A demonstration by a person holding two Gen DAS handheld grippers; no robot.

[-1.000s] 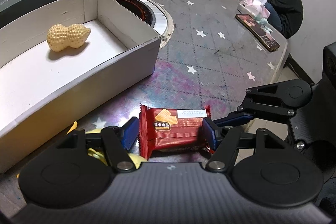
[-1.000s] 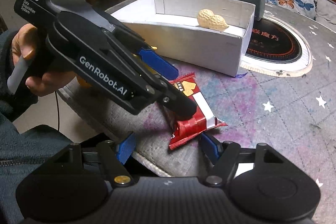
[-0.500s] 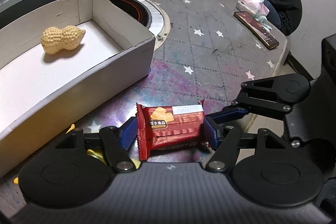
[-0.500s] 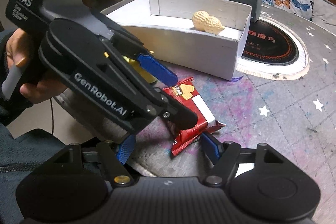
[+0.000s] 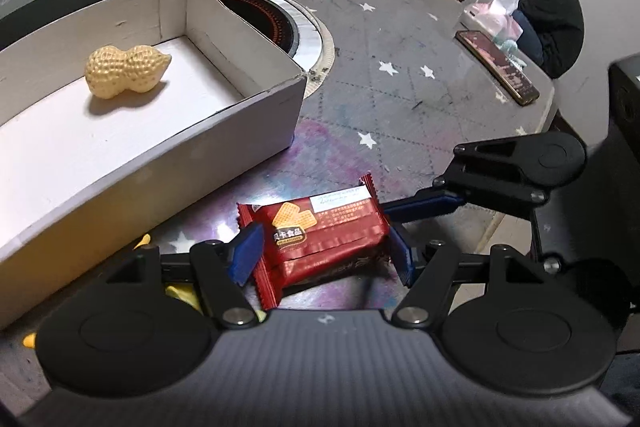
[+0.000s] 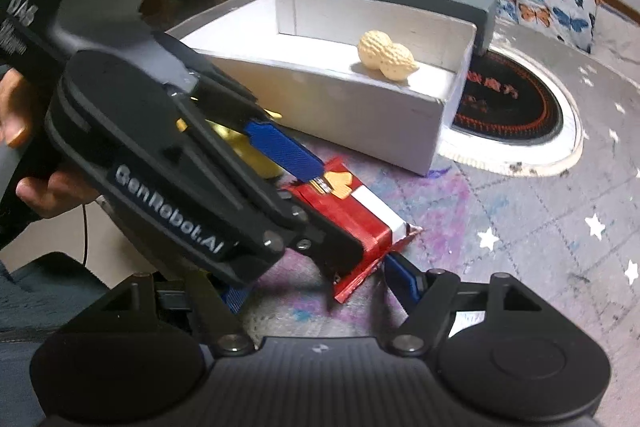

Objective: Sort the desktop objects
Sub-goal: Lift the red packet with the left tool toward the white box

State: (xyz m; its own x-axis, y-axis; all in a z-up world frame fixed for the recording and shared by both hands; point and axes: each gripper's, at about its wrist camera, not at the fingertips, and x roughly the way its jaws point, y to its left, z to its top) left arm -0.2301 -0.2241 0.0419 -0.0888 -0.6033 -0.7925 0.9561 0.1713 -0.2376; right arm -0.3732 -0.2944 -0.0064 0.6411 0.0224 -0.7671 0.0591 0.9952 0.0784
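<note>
Your left hand-held gripper (image 5: 324, 251) is clenching the red snack packet (image 5: 320, 227) above the counter (image 5: 400, 27). Your right hand-held gripper (image 6: 320, 287) is standing released just beside it. A peanut (image 5: 126, 71) is lying alone in the white box (image 5: 160, 163).

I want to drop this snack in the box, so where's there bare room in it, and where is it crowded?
The box floor is bare between the peanut and the near wall, and between the peanut and the end wall by the round burner. Crowded: the table edge, where both tools, left and right, meet at the snack.
</note>
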